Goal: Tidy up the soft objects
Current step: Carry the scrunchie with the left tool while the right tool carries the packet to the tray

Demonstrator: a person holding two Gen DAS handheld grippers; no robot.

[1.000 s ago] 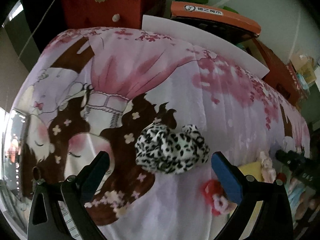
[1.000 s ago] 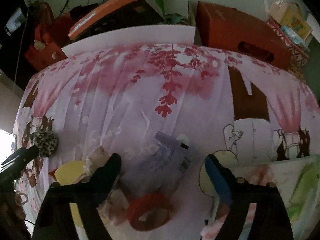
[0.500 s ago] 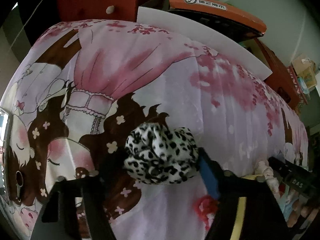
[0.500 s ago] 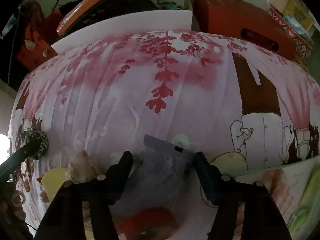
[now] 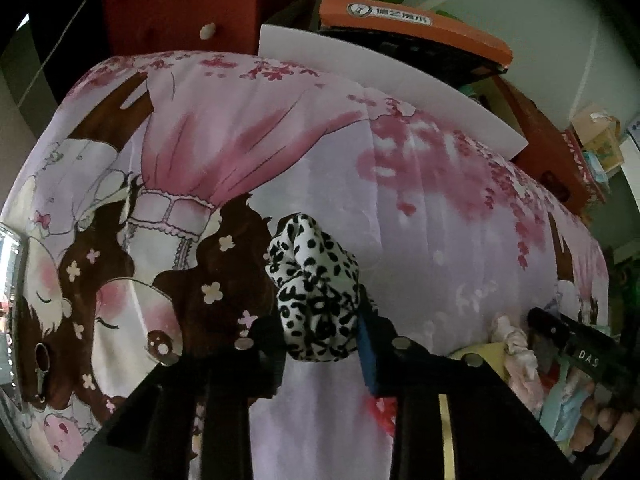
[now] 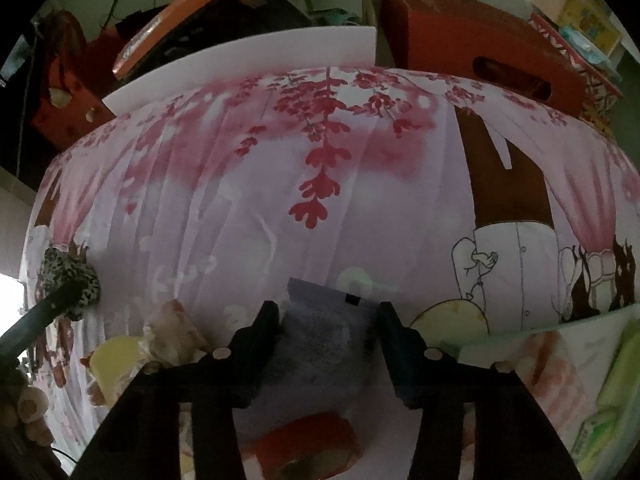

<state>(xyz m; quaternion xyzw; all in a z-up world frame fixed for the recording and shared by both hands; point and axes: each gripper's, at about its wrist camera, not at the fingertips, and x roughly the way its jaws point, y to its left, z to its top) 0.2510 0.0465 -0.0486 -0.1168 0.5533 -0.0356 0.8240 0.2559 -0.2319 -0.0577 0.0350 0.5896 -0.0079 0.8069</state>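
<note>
Left tongs [image 5: 320, 340]: pressed onto the black-and-white leopard-print fabric scrunchie [image 5: 314, 292], which bulges up and forward from between the two fingers.
Right tongs [image 6: 328, 332]: pinching the pale lilac crinkled soft pouch [image 6: 320, 344] with a small black square notch at its far edge; the pouch fills the gap between both fingers.
Surface under both: pink-and-white printed cloth sheet [image 5: 420, 208] with a cartoon girl and cherry-blossom pattern, softly creased.
Beside the right tongs, on their left: a lumpy cream frilled fabric bundle [image 6: 176, 332] against a yellow soft piece [image 6: 114, 364], close to the left finger.
Below the right tongs: a red ring-shaped fabric band [image 6: 308, 444], blurred, partly under the pouch.
Right of the right tongs: a light printed sheet with green packets [image 6: 612, 384].
Far left in the right view: the scrunchie again, held at the tip of the other dark finger.
Beyond both tongs: a flat white board [image 6: 248, 64] along the sheet's far edge, a red cardboard box with a slot handle [image 6: 480, 48], and an orange-lidded dark case [image 5: 416, 32].
</note>
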